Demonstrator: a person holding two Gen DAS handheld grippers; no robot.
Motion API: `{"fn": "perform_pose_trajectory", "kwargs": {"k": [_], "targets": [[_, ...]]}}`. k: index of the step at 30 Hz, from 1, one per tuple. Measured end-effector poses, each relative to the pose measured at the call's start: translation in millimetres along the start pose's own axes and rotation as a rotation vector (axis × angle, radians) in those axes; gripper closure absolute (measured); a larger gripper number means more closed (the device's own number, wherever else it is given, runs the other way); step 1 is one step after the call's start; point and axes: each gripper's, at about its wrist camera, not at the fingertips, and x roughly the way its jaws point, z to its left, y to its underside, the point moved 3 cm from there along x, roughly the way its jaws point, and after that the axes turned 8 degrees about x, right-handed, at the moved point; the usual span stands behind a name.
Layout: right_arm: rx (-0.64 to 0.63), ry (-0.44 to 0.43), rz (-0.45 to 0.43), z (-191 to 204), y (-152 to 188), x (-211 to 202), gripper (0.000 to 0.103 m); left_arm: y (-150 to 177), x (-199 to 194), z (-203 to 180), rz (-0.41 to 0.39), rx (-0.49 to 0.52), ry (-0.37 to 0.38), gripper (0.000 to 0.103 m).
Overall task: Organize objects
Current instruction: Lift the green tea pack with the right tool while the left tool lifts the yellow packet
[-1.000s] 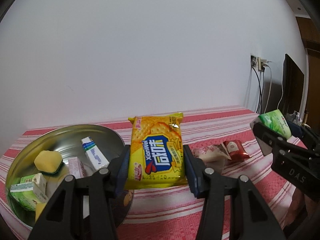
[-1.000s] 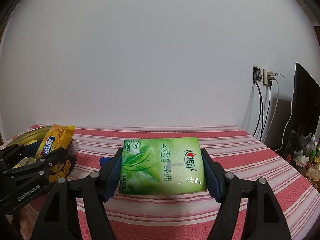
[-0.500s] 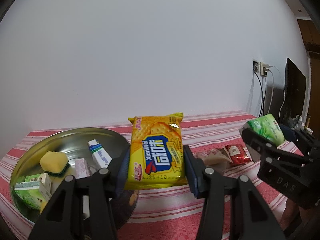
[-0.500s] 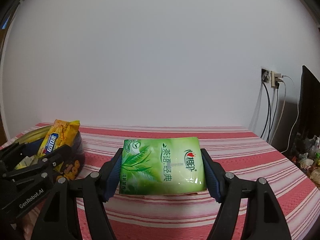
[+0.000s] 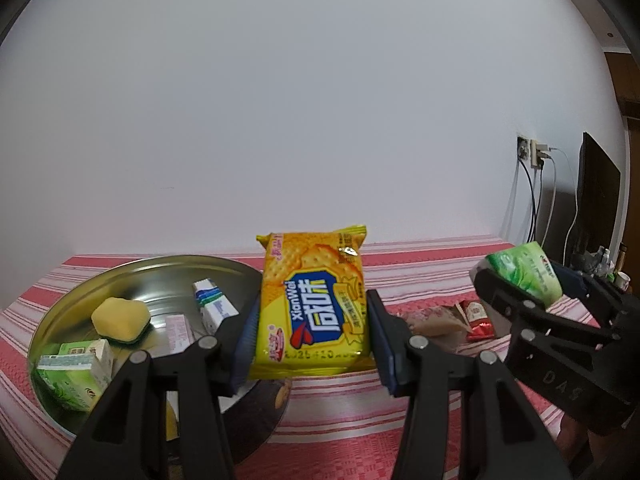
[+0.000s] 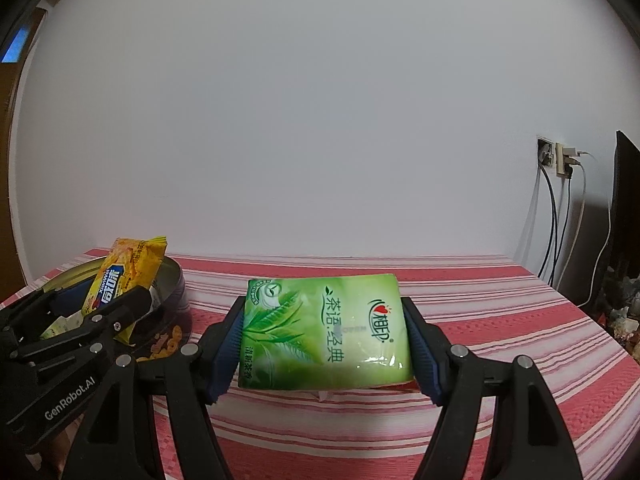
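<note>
My left gripper (image 5: 312,340) is shut on a yellow cracker packet (image 5: 314,304), held above the red striped tablecloth at the right rim of a round metal tin (image 5: 72,300). The packet (image 6: 124,280) and left gripper (image 6: 92,312) also show at the left of the right wrist view. My right gripper (image 6: 324,340) is shut on a green tissue pack (image 6: 324,332), lifted over the cloth; that pack (image 5: 524,276) and right gripper (image 5: 528,292) appear at the right of the left wrist view.
Inside the tin lie a yellow sponge (image 5: 120,318), a toothpaste box (image 5: 214,304), a pink bar (image 5: 178,330) and a green carton (image 5: 76,372). A red sachet (image 5: 476,314) and a pale wrapped snack (image 5: 432,320) rest on the cloth. Wall socket with cables (image 6: 560,160) and a dark screen (image 6: 628,208) stand far right.
Both views have tilted upward a little, so table and tin sit lower in frame. The right gripper with the tissue pack has shifted left in the left wrist view. Both grips hold unchanged.
</note>
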Motion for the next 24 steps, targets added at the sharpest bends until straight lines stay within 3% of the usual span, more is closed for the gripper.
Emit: {"fn": "perform_pose_trajectory", "kwargs": {"k": [24], "targets": [[-0.011, -0.069, 0.007, 25, 2, 6, 0.029, 3, -20, 15, -0.039, -0.062, -0.069, 0.053]]}}
